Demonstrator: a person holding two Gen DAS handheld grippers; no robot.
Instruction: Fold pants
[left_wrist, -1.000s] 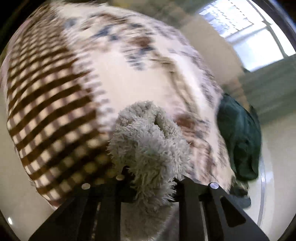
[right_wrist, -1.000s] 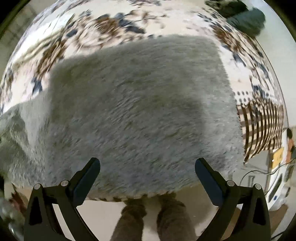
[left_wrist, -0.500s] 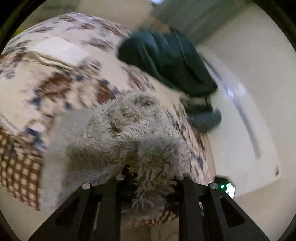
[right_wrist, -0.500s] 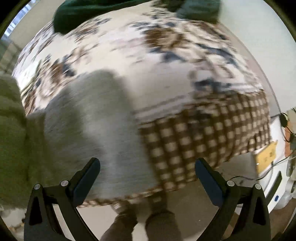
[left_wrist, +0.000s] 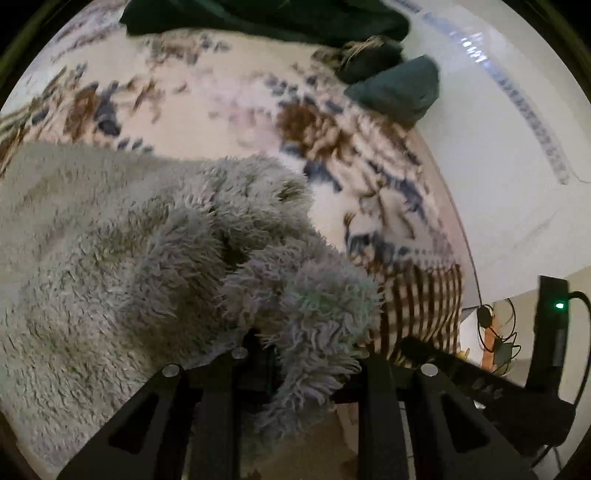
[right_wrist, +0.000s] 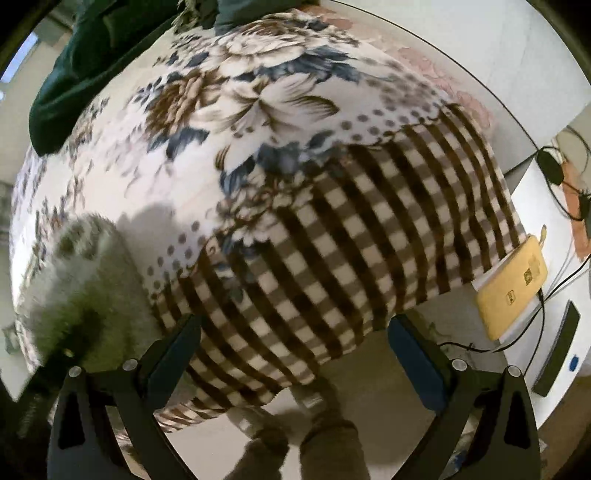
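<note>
While pinched in the left gripper (left_wrist: 303, 354), lying bunched on the flowered blanket (left_wrist: 221, 103): grey fleece pants (left_wrist: 147, 258).
From the left wrist, far left part of the pants cut off by the frame edge; fluffy fold held between the fingers, jaws just opened a little, pad contact hidden by the pile. Behind, dark green clothes (left_wrist: 399, 88), blurred. From the right wrist, pants only a blur at the left edge; right gripper (right_wrist: 295, 332) with fingers spread wide, nothing between, above the checked blanket border; shoes (right_wrist: 325, 435) below, hard to make out.
</note>
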